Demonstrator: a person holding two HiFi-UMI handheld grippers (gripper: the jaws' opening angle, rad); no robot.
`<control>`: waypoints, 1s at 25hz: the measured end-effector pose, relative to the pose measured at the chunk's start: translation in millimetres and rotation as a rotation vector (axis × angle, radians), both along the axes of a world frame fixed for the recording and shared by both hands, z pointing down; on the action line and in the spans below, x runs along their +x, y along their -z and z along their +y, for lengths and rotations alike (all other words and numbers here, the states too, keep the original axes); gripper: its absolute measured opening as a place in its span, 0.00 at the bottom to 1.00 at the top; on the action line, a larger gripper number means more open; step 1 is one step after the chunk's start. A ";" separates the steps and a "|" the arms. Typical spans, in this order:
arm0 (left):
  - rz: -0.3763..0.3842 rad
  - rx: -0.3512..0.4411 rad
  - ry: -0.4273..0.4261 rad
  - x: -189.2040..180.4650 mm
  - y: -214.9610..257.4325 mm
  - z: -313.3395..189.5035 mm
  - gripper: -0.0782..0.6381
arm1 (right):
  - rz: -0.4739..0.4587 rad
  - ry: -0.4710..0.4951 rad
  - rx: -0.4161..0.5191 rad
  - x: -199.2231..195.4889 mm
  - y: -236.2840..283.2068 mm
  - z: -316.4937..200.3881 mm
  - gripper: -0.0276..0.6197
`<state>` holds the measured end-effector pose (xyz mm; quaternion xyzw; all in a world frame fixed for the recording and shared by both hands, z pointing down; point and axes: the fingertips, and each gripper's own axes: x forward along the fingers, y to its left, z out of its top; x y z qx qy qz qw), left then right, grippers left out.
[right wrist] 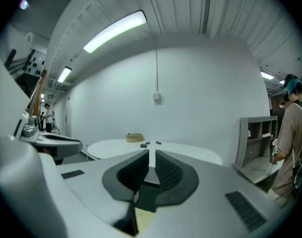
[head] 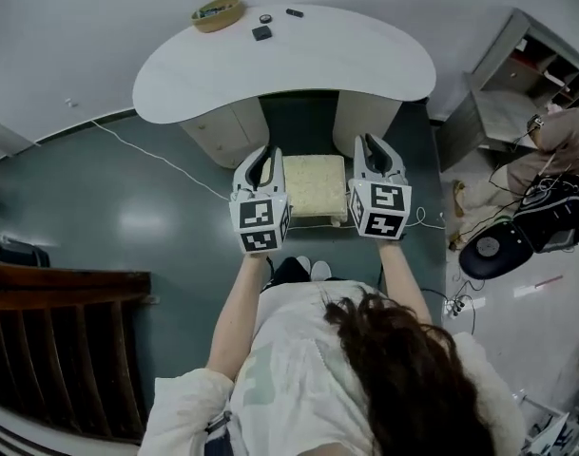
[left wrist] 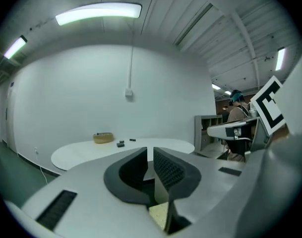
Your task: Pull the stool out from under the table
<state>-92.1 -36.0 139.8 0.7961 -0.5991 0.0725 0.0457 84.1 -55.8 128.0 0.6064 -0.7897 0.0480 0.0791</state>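
Head view has the white table point(head: 284, 60) at 12 o'clock from me, and the stool point(head: 315, 186) with its cream cushion stands in front of the knee gap between the table's 2 pedestals. A strip of dark floor shows between the tabletop's edge and the cushion, so I judge the stool already clear of the top, or very nearly.

My left gripper point(head: 261, 160) appears at the cushion's 9 o'clock and my right gripper point(head: 370, 145) at its 3 o'clock. Both point toward the table and seem to be held well above the seat, not on it.

Each gripper view confirms this. The left gripper point(left wrist: 151, 155) has its jaws drawn narrow with only a slit between them and nothing in it. The right gripper point(right wrist: 151, 160) is the same, nearly together and empty. Only a scrap of cream cushion point(left wrist: 158, 213) peeks below the jaws at 6 o'clock.

I read the pull as finished, or as not gripped at present. If the stool must come further, I would need to lower both grippers, spread the jaws, take the cushion's 2 side edges and draw it evenly toward 6 o'clock, minding my feet point(head: 308, 269) just behind it.
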 end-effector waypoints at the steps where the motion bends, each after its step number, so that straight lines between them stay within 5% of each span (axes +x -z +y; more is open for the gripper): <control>1: 0.011 0.025 0.001 1.8 12.4 8.9 0.18 | -0.008 0.003 0.038 -1.6 14.5 7.9 0.13; 8: 0.067 0.153 0.055 2.7 48.7 64.0 0.15 | -0.027 0.022 0.167 -4.2 50.6 60.1 0.09; 25: 0.002 0.205 0.075 0.6 70.0 61.7 0.15 | -0.017 0.060 0.118 -4.2 30.7 73.4 0.09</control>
